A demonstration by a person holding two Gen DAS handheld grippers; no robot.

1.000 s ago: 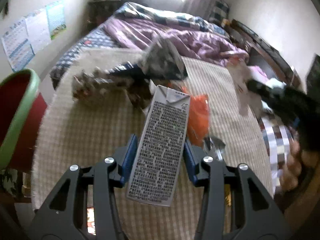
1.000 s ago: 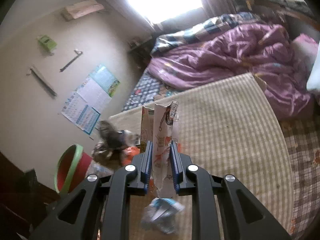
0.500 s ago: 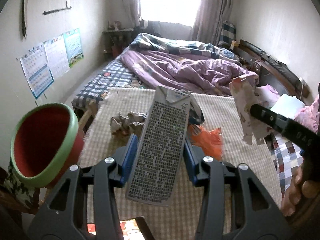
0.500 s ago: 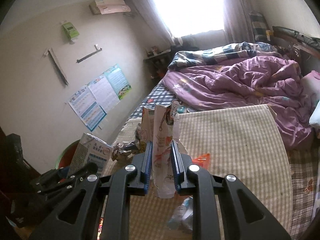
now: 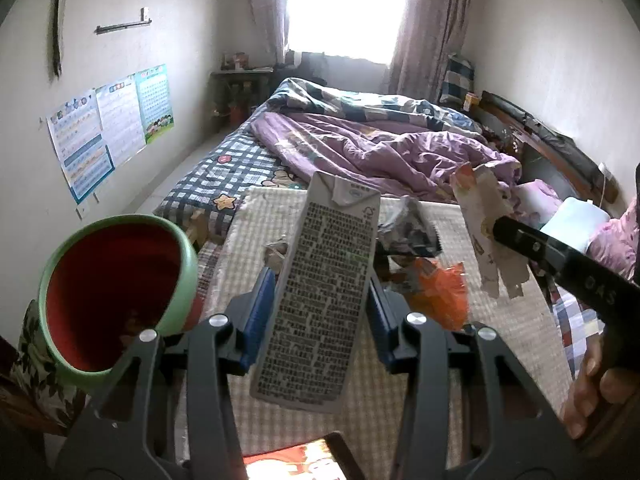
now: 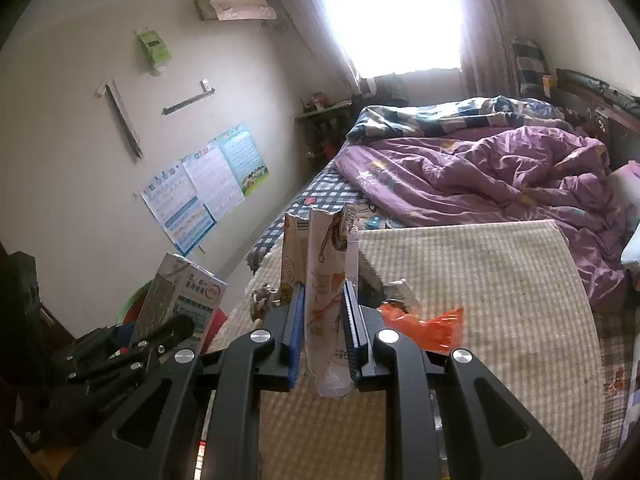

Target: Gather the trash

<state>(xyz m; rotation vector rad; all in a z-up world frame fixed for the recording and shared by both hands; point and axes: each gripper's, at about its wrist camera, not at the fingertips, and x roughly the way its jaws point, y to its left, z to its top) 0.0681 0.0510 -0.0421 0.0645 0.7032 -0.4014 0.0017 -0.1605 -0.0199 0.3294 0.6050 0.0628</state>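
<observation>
My left gripper (image 5: 322,312) is shut on a grey printed drink carton (image 5: 324,288) and holds it up in the air, just right of the red bin with a green rim (image 5: 108,288). My right gripper (image 6: 324,328) is shut on a flattened, torn white carton (image 6: 324,276) with orange print; it also shows in the left wrist view (image 5: 484,224). The left gripper and its carton (image 6: 176,300) appear at the lower left of the right wrist view, in front of the bin. More trash lies on the beige woven mat (image 5: 516,320): an orange wrapper (image 5: 444,292) and crumpled dark wrappers (image 5: 412,228).
A bed with a purple quilt (image 5: 380,148) lies beyond the mat. Posters (image 5: 108,124) hang on the left wall. A bright window (image 5: 344,4) is at the far end. A pillow (image 5: 576,220) lies at the right.
Both grippers have risen away from the mat with their cartons. The left gripper has moved toward the red bin, which now looms larger at its left.
</observation>
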